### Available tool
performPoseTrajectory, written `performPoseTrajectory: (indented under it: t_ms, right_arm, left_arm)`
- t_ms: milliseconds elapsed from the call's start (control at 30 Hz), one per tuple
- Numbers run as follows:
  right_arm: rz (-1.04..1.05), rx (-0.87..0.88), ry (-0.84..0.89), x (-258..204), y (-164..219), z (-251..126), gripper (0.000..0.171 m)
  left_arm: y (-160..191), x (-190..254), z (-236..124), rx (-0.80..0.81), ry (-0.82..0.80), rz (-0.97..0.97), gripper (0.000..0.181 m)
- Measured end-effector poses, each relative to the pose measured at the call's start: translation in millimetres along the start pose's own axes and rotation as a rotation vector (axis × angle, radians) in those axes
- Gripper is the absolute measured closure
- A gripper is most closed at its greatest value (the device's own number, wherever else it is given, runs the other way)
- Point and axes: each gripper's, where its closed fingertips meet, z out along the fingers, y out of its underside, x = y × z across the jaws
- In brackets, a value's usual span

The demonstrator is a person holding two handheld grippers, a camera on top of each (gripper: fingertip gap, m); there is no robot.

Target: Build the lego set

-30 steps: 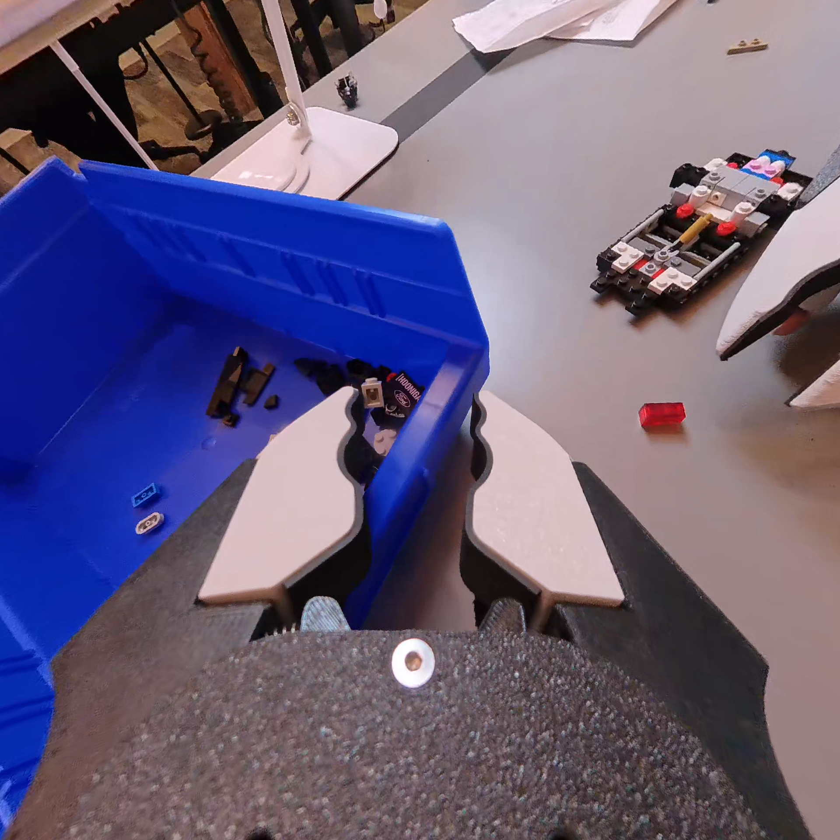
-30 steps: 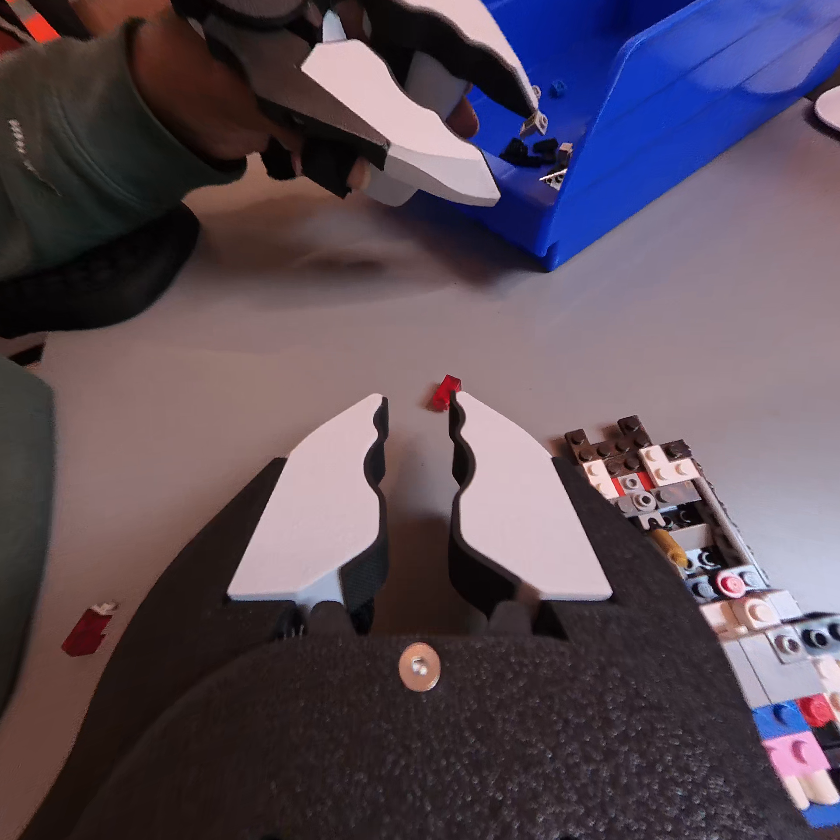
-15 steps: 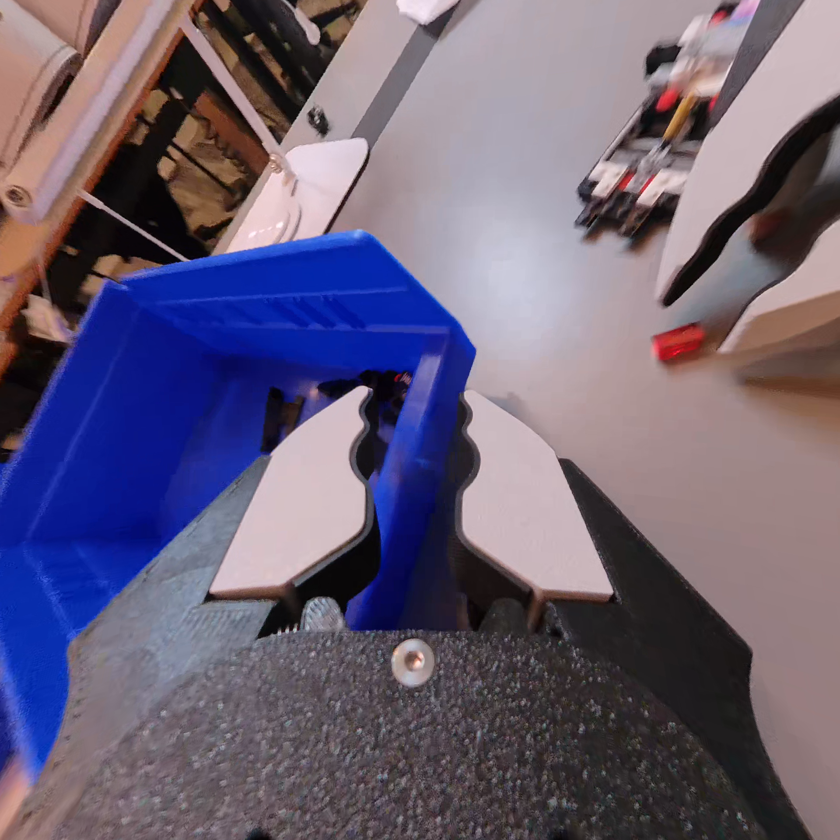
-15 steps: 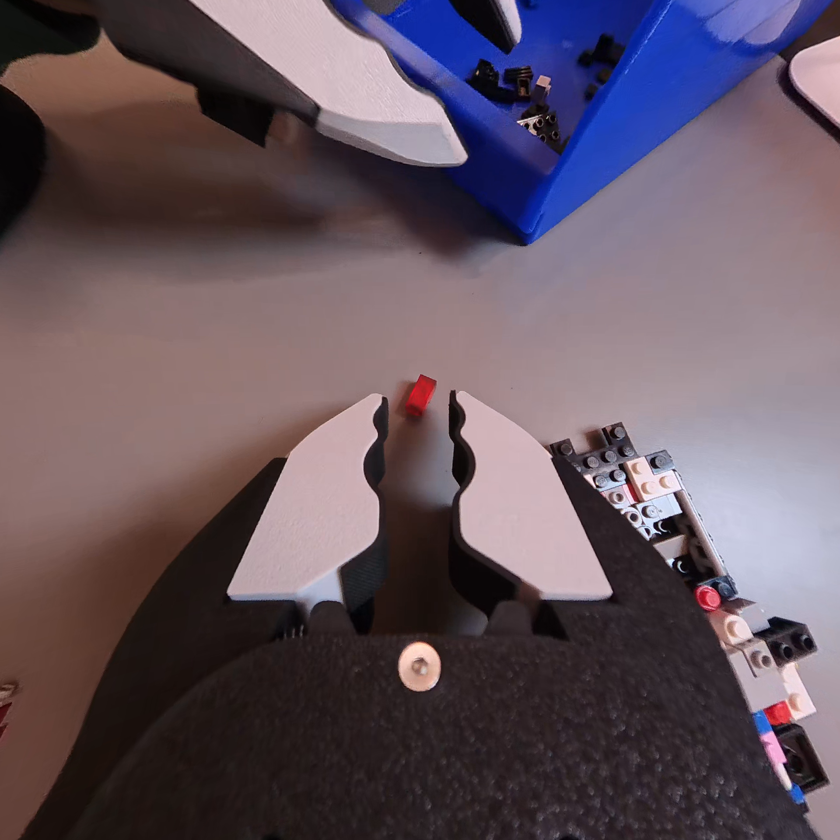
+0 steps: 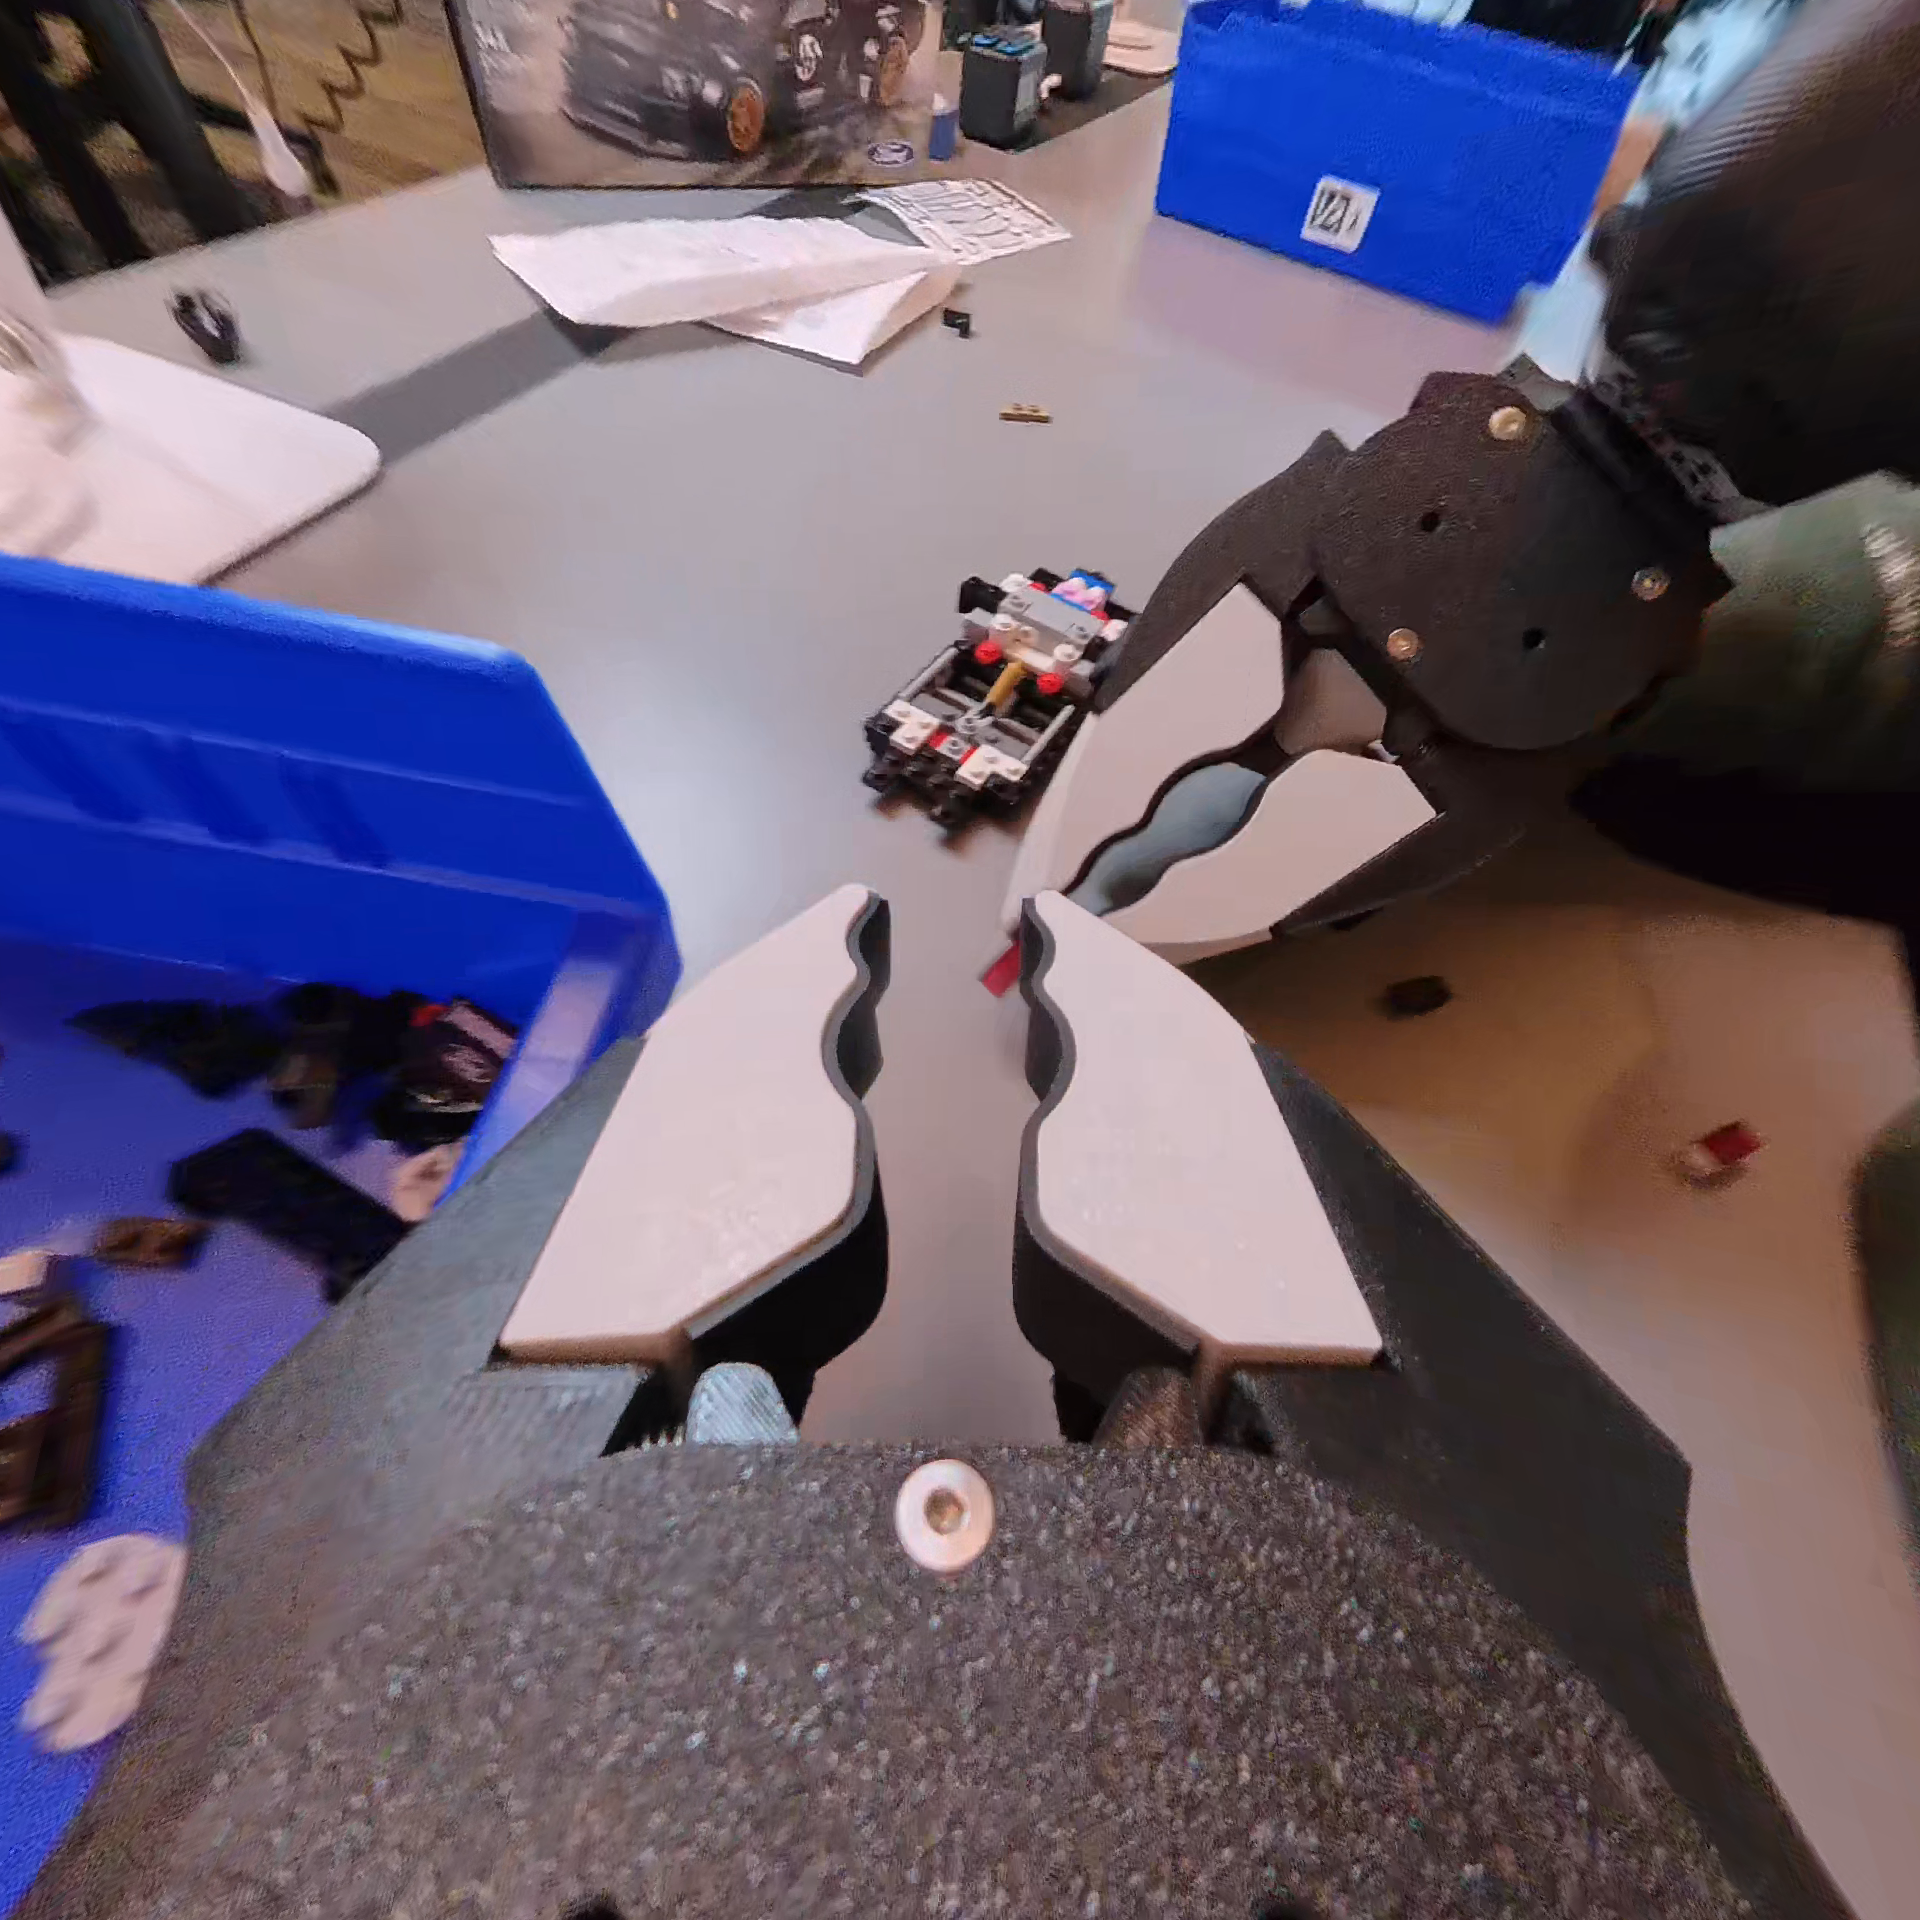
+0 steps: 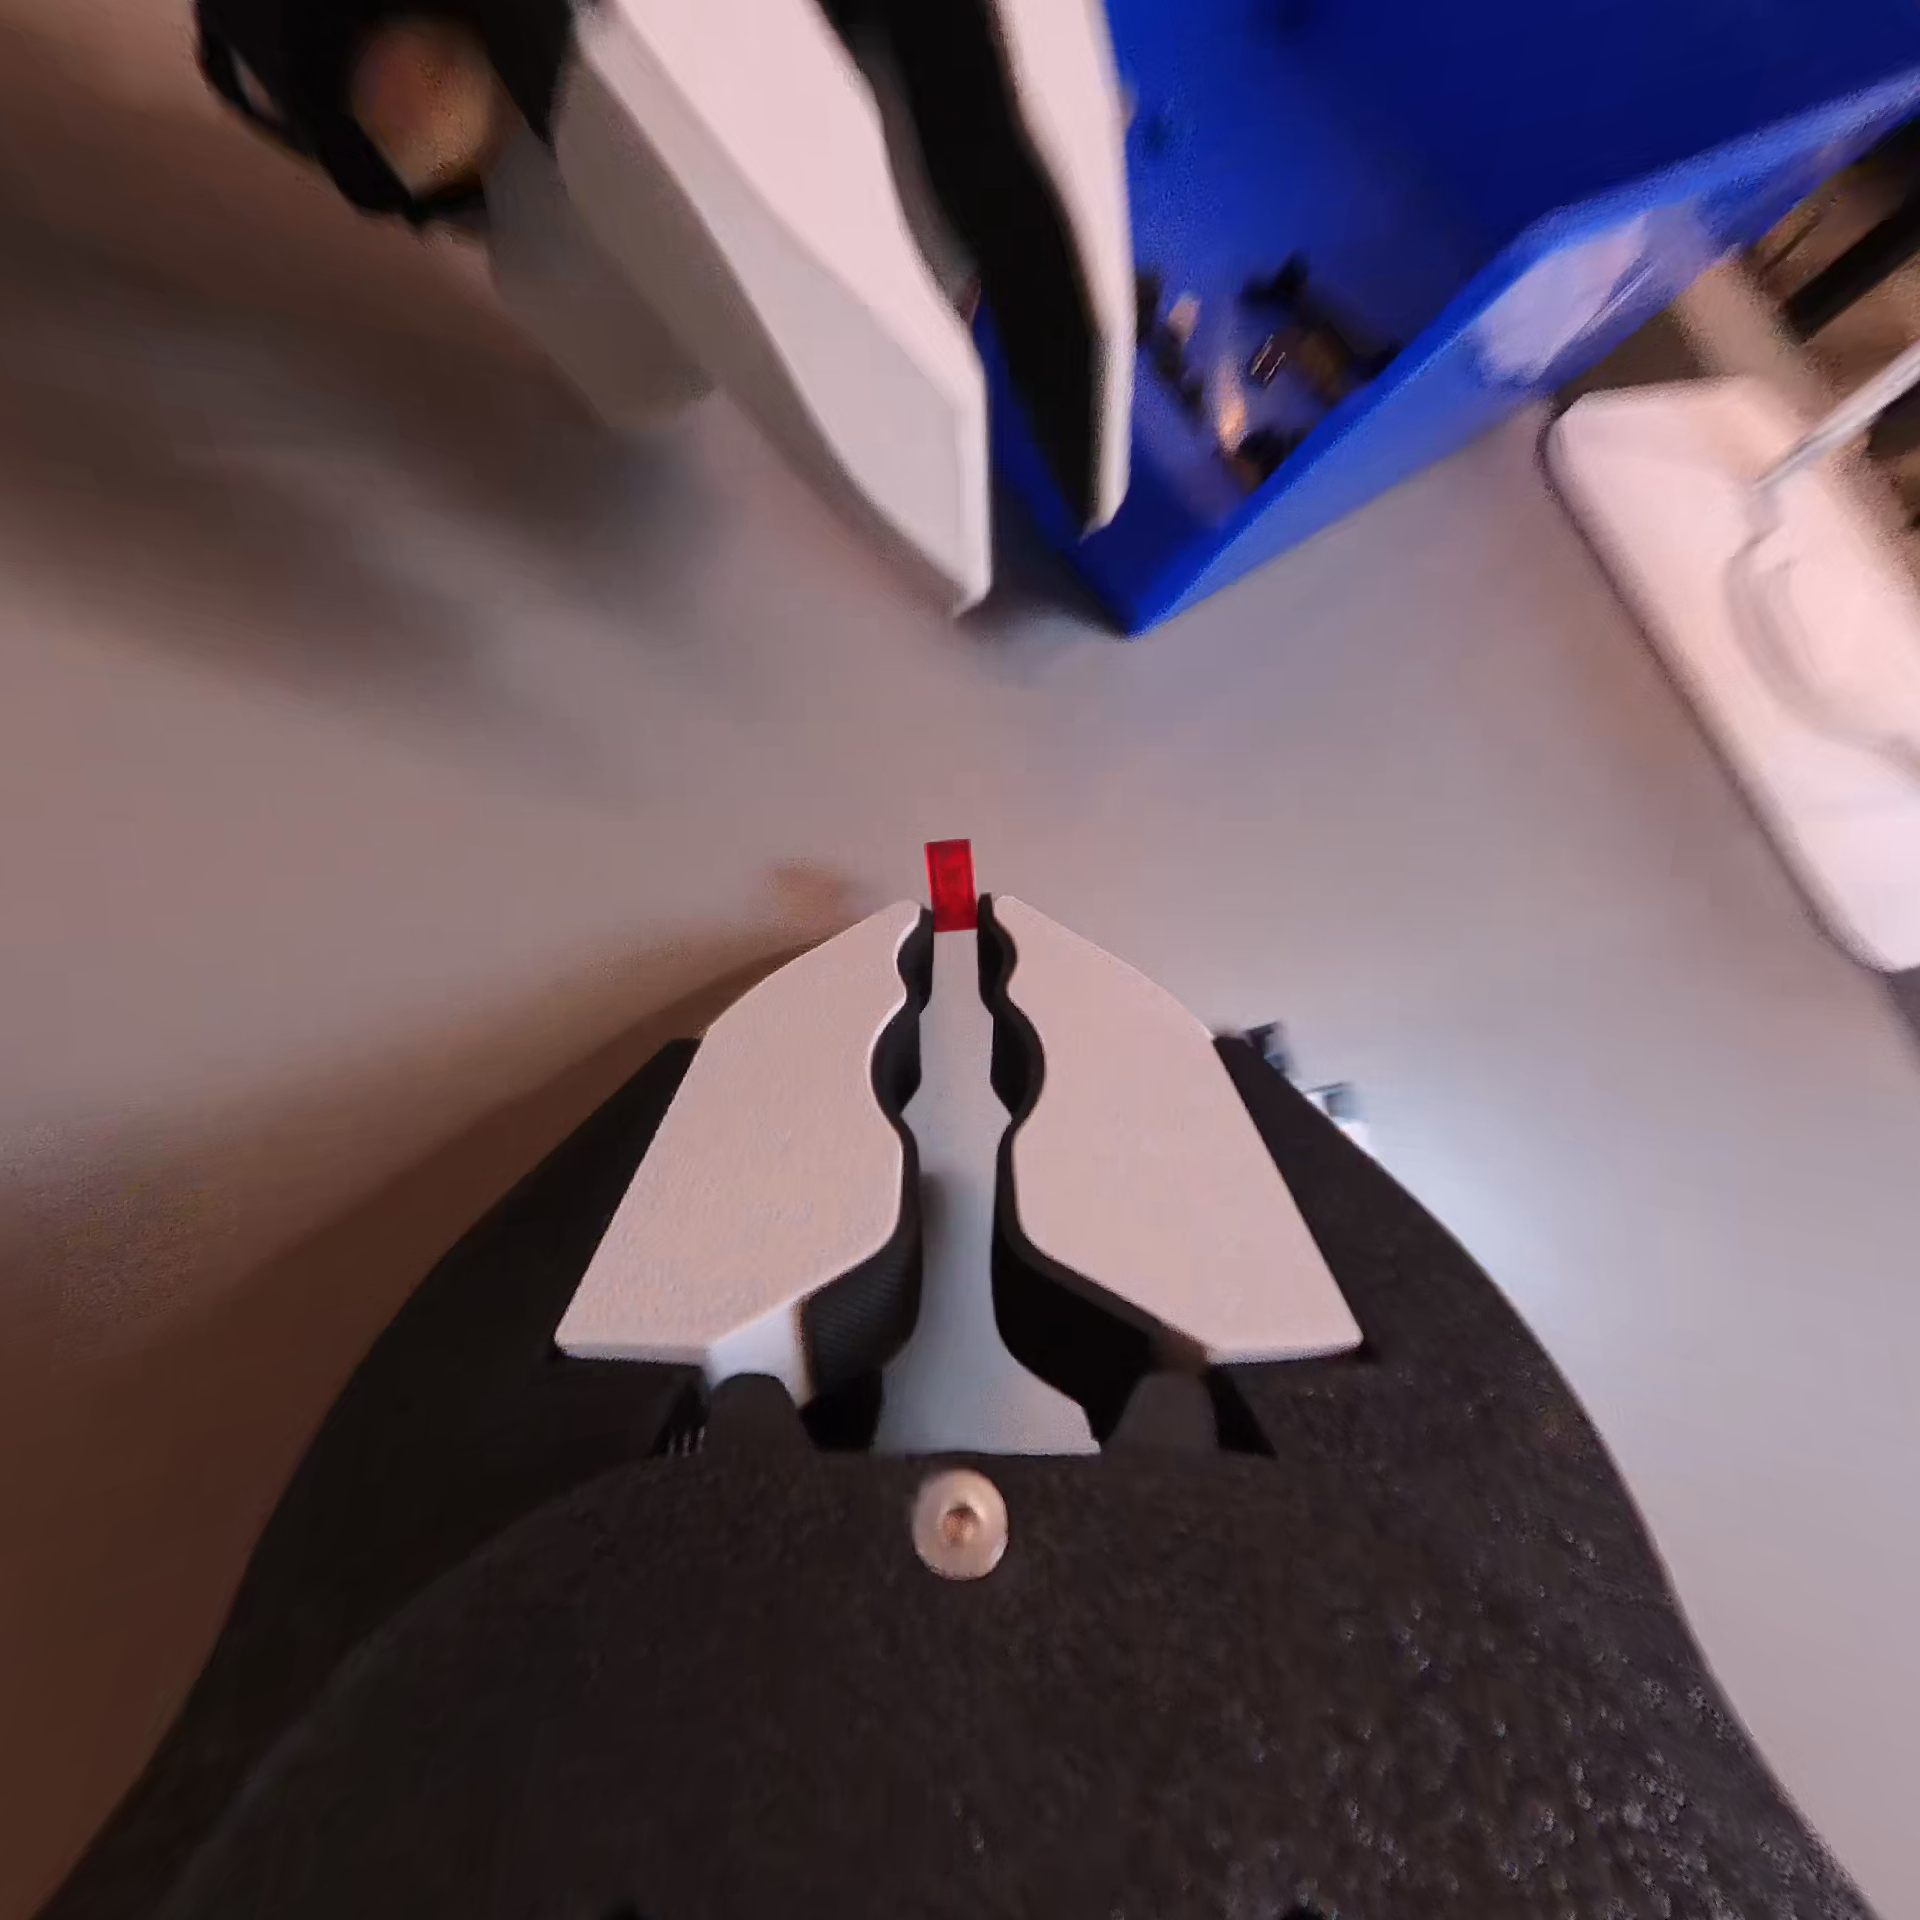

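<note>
Blue plastic is filling the left of the left wrist view: a bin (image 5: pixel 312 748) sitting on the grey table (image 5: pixel 727 540), with dark loose bricks (image 5: pixel 312 1091) lying blurred on its floor. Just right of the bin's corner, the left gripper (image 5: pixel 956 925) is hovering over bare table with its jaws standing apart and nothing between them. Beyond it, a half-built brick car (image 5: pixel 987 717) is resting on the table, and farther back white papers (image 5: pixel 769 270), a dark box (image 5: pixel 686 83) and a second blue bin (image 5: pixel 1382 177) are showing. Right of the left gripper's tip, the right gripper (image 5: pixel 1039 914) is reaching in low from the right, held by a hand in a dark glove (image 5: pixel 1766 260). In the right wrist view, the right gripper (image 6: pixel 956 914) is pinching a small red brick (image 6: pixel 951 883) at its very tips, jaws drawn narrow on it, the brick poking out ahead of them; whether it is touching the table cannot be told. Another red piece (image 5: pixel 1720 1148) is lying on the table at far right, well apart, near a small black piece (image 5: pixel 1413 997).
</note>
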Motion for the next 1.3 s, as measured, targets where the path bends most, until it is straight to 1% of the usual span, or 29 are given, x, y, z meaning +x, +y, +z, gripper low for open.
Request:
performPoseTrajectory:
  t_ms: [67,100,167,233,267,333,400,500,600,767,933,1000,1033,1200,1300]
  right_arm:
    - [-0.056,0.131,0.096,13.2,-19.9,-15.9,0.163]
    - [-0.082,0.216,0.117,15.0,-32.4,-25.9,0.163]
    - [-0.089,0.361,0.106,11.4,-52.0,-43.9,0.163]
    - [-0.003,0.475,0.036,6.4,-64.1,-57.4,0.163]
    - [0.071,0.527,-0.035,2.9,-69.0,-63.4,0.163]
    - [0.226,0.621,-0.163,1.8,-77.3,-75.6,0.163]
    - [0.339,0.682,-0.281,1.5,-82.6,-84.9,0.163]
    - [0.444,0.699,-0.393,-0.5,-83.6,-87.0,0.164]
    - [0.497,0.699,-0.459,-3.9,-84.1,-86.3,0.164]
    - [0.504,0.683,-0.489,-8.7,-83.4,-83.9,0.164]
    - [0.461,0.659,-0.498,-12.1,-80.1,-84.7,0.162]
    - [0.436,0.658,-0.495,-13.7,-79.7,-86.0,0.16]
    - [0.421,0.653,-0.505,-16.0,-79.4,-87.1,0.163]
    - [0.396,0.651,-0.545,-23.0,-80.0,-93.5,0.163]
    - [0.458,0.685,-0.618,-23.8,-84.8,-101.4,0.164]
  left_arm:
    - [-2.4,5.6,2.6,0.031,0.063,-0.091,0.156]
    - [-5.7,8.3,3.3,0.056,0.093,-0.137,0.154]
    - [-15.6,18.2,1.9,0.118,0.173,-0.194,0.152]
    - [-29.7,31.2,-4.5,0.202,0.246,-0.173,0.152]
    - [-35.2,37.5,-8.1,0.234,0.268,-0.136,0.154]
    - [-42.9,49.9,-15.1,0.284,0.298,-0.042,0.156]
    - [-48.4,56.5,-19.4,0.322,0.291,0.021,0.161]
    - [-55.6,63.2,-24.1,0.367,0.306,0.037,0.165]
    - [-56.7,64.7,-24.8,0.375,0.319,0.022,0.166]
    - [-52.3,66.9,-21.9,0.345,0.338,0.011,0.173]
    - [-48.9,70.3,-20.6,0.297,0.358,0.008,0.173]
    - [-47.5,73.4,-20.9,0.285,0.389,-0.008,0.173]
    - [-46.9,74.5,-20.7,0.279,0.401,-0.016,0.173]
    - [-46.4,83.9,-23.3,0.285,0.503,-0.073,0.173]
    - [-50.6,89.4,-27.0,0.306,0.539,-0.068,0.173]
